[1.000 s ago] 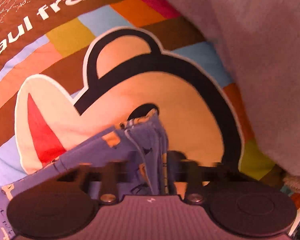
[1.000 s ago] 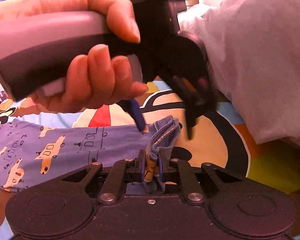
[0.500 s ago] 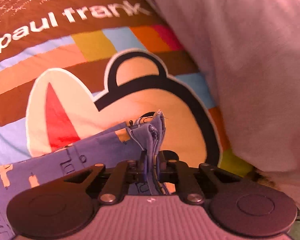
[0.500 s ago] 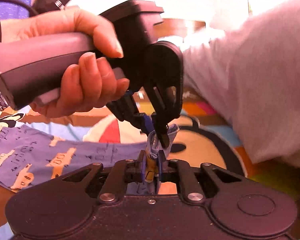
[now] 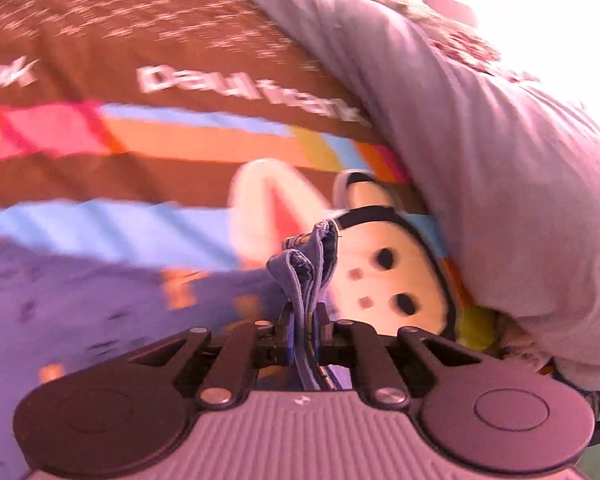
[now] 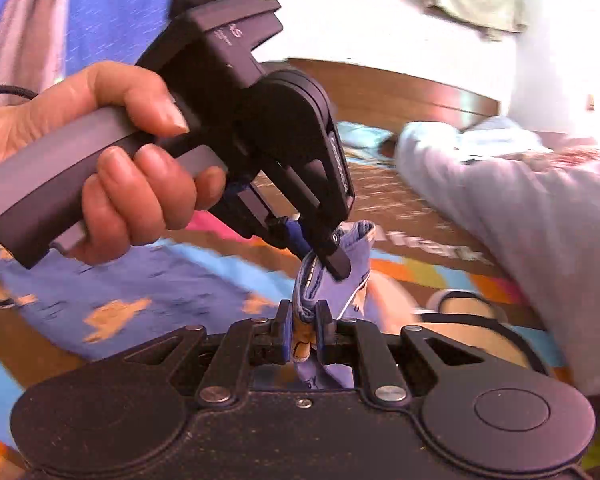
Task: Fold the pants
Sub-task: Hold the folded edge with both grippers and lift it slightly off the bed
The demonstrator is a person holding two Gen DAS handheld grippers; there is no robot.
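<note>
The blue pants with orange car prints lie spread to the left on the bed. Their bunched hem stands up between the pads of my left gripper, which is shut on it. In the right wrist view my right gripper is shut on a fold of the same pants. Just above it, the left gripper, held by a hand, pinches the same bunch of cloth. The two grippers are close together, both lifted off the bed.
A brown bedspread with colour blocks and a cartoon monkey face covers the bed. A bulky pale duvet is heaped along the right. A wooden headboard stands behind.
The left gripper's jaws narrowed onto the hem. Both grippers then rose and swept across the bed with the cloth, and the monkey face now looks smaller and farther right.
</note>
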